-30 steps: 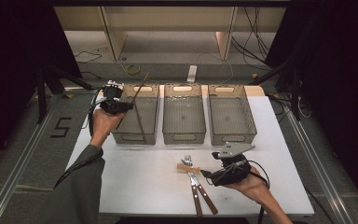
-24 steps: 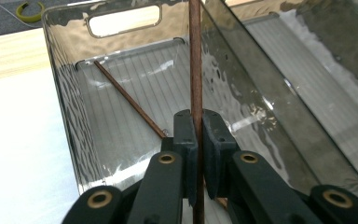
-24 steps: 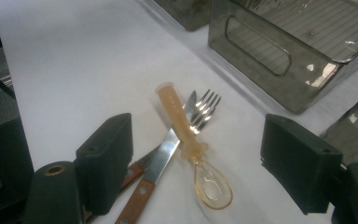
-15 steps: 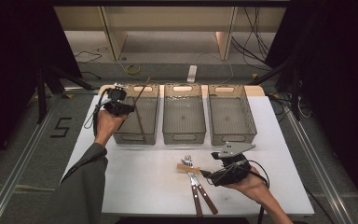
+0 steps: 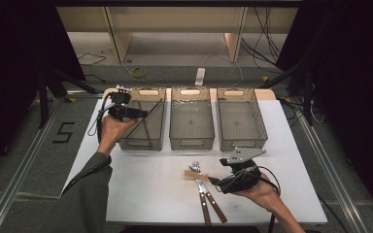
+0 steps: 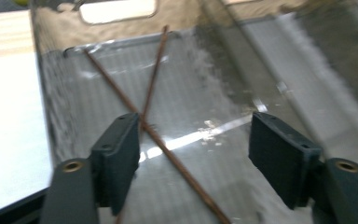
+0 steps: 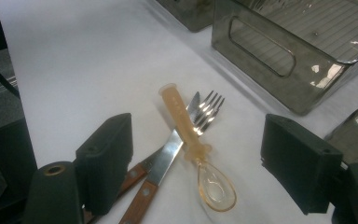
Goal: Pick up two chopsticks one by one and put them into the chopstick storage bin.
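My left gripper (image 5: 143,115) hangs over the left clear bin (image 5: 141,144). Its jaws have just been opening and stand open (image 6: 196,158). Two thin brown chopsticks (image 6: 151,88) lie crossed in the bin beneath them, one running between the pads without being pressed. In the high view the chopsticks (image 5: 145,119) lean across that bin. My right gripper (image 5: 212,180) rests low near the table's front, open (image 7: 196,168). Just ahead of it lie an amber translucent spoon (image 7: 186,135), a fork (image 7: 209,109) and a wooden-handled knife (image 7: 168,154), touching none of its pads.
Two more clear bins stand in the row, the middle (image 5: 192,143) and the right (image 5: 240,143), behind the cutlery pile (image 5: 199,177). The white tabletop (image 5: 145,189) ends at a front edge close to my right hand. Dark stands and cables flank the table.
The left gripper's jaws went from shut on a chopstick that stuck up at a slant to open. The chopstick now lies in the left bin. The right gripper has not moved.
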Action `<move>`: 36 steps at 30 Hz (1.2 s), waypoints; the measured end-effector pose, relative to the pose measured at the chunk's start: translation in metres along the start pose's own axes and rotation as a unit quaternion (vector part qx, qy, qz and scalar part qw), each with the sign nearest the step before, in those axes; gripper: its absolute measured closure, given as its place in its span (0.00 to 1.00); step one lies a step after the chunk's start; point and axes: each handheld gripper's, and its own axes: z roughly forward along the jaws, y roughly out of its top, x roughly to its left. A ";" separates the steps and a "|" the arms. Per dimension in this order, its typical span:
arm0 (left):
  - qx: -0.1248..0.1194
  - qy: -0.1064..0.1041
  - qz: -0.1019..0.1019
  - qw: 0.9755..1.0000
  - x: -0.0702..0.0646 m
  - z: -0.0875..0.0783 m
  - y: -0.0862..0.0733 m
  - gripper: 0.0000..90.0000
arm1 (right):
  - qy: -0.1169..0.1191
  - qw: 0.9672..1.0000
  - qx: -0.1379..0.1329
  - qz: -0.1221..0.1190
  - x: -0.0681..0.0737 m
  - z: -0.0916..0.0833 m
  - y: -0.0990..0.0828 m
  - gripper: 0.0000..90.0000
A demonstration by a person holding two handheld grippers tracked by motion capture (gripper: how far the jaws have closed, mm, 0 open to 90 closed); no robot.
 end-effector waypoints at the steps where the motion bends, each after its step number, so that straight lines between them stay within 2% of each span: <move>1: -0.004 -0.008 0.000 1.000 -0.003 -0.005 -0.001 0.34 | 0.000 1.000 0.000 0.000 0.000 0.000 0.000 0.29; 6: -0.029 -0.056 0.013 0.998 -0.024 -0.033 -0.013 0.26 | -0.002 1.000 -0.004 0.000 -0.001 -0.002 0.003 0.29; 10: -0.047 -0.082 0.031 0.995 -0.039 -0.053 -0.029 0.22 | -0.002 1.000 -0.007 0.003 -0.003 -0.003 0.004 0.29; 11: -0.051 -0.084 0.034 0.995 -0.042 -0.056 -0.033 0.22 | -0.001 1.000 -0.007 0.002 -0.003 -0.003 0.004 0.29; 13: -0.041 -0.080 0.052 0.995 -0.049 -0.060 -0.036 0.20 | -0.001 1.000 -0.006 0.001 -0.003 -0.003 0.005 0.29; 15: -0.052 -0.089 0.057 0.993 -0.054 -0.066 -0.040 0.20 | -0.002 1.000 -0.006 0.001 -0.003 -0.002 0.005 0.29; 19: -0.035 -0.097 0.075 0.992 -0.063 -0.068 -0.052 0.19 | -0.004 1.000 -0.008 -0.001 -0.003 -0.004 0.006 0.29; 21: -0.026 -0.096 0.090 0.991 -0.066 -0.069 -0.060 0.18 | -0.005 1.000 -0.008 -0.001 -0.003 -0.005 0.005 0.29; 25: -0.023 -0.103 0.107 0.989 -0.072 -0.069 -0.075 0.18 | -0.004 1.000 -0.003 -0.003 -0.003 -0.002 0.005 0.29; 26: -0.027 -0.101 0.109 0.989 -0.073 -0.068 -0.079 0.18 | -0.004 1.000 -0.001 -0.002 -0.003 -0.002 0.006 0.29; 29: -0.018 -0.101 0.119 0.988 -0.075 -0.064 -0.085 0.18 | -0.003 1.000 0.001 -0.003 -0.002 -0.001 0.005 0.29; 36: -0.012 -0.120 0.129 0.984 -0.082 -0.064 -0.097 0.18 | -0.006 1.000 0.012 -0.009 -0.001 0.005 0.005 0.29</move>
